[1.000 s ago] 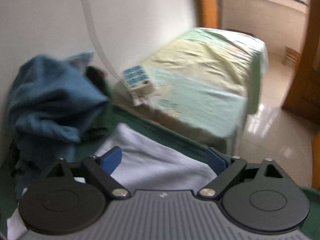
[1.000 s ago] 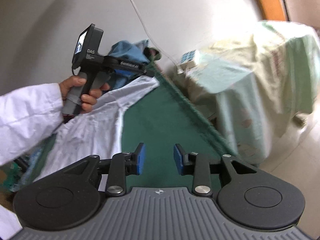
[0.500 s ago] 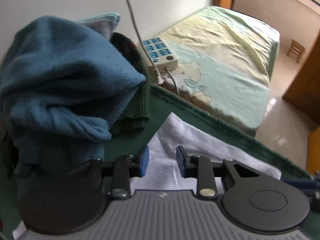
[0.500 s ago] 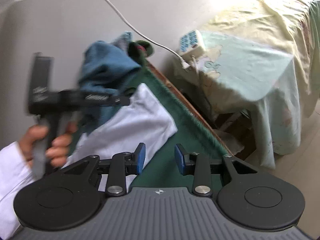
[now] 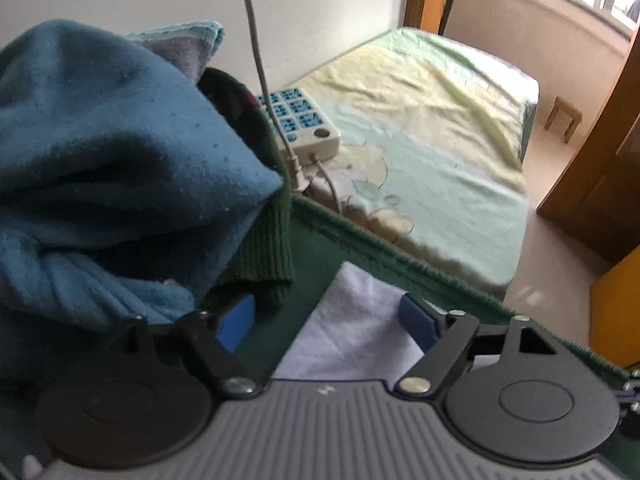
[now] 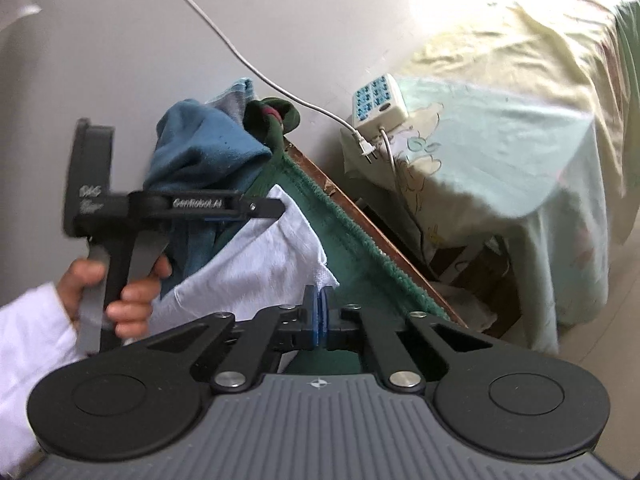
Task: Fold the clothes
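R gripper: blue pads pressed together on corner of white garment, which lies on green table cover. L gripper: fingers wide apart over the garment's edge. Only R view shows the hand holding it; L view shows blue clothes pile up close.
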`<state>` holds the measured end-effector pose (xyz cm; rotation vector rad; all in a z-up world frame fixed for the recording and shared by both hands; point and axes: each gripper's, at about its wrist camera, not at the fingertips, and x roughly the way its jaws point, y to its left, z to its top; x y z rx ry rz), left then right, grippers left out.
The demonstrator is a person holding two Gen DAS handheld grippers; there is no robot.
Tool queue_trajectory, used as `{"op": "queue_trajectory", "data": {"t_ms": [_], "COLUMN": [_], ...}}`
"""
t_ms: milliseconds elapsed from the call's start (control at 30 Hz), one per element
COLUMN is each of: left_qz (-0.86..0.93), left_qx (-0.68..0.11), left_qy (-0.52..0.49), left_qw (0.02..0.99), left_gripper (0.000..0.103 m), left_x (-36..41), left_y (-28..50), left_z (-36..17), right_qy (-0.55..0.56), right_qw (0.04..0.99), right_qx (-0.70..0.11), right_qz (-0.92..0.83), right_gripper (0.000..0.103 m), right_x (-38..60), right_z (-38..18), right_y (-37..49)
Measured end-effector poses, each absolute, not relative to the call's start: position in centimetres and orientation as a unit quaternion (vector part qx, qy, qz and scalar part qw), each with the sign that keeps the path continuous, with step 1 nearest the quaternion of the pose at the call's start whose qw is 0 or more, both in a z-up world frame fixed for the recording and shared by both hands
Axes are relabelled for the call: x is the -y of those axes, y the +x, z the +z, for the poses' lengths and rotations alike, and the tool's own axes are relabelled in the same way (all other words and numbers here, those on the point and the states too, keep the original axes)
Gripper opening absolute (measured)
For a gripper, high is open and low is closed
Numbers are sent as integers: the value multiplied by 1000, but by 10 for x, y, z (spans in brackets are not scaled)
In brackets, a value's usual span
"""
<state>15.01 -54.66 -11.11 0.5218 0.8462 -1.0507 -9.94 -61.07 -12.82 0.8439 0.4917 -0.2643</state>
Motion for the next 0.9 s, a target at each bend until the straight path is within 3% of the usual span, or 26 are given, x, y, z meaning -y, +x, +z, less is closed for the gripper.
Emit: {"op": "queue_trajectory", "data": {"t_ms": [100, 167, 233, 267, 500, 733, 900], "left_qz": [-497, -510, -515, -513, -500, -484, -449], "left_qx": [-357, -356, -352, -343, -299, -271, -280], "left_qy": [239, 231, 232, 240, 222, 148, 127], "left_qw": [754, 748, 746, 750, 782, 819, 839], "left_gripper": [65, 27, 7, 3, 2, 2, 2], "left_x": [547, 547, 548, 549, 516, 419, 353], "left_y": [138, 132, 125, 121, 113, 118, 122], "left_z": [-110, -109, -107, -107, -69, -5, 0], "right_qy": [405, 402, 400, 399, 372, 333, 295], "right_qw": [875, 876, 875, 874, 892, 921, 936], "right_qx": [-232, -233, -239, -243, -224, -196, -190], "right_qz": [-129, -128, -129, -132, -124, -61, 24], "right_gripper": [0, 0, 0, 0, 1, 2, 2], "right_x": [611, 612, 613, 612, 604, 566, 509], "right_z": [-130, -130, -129, -127, -95, -51, -23], "right_y": [-100, -98, -97, -96, -98, -100, -96]}}
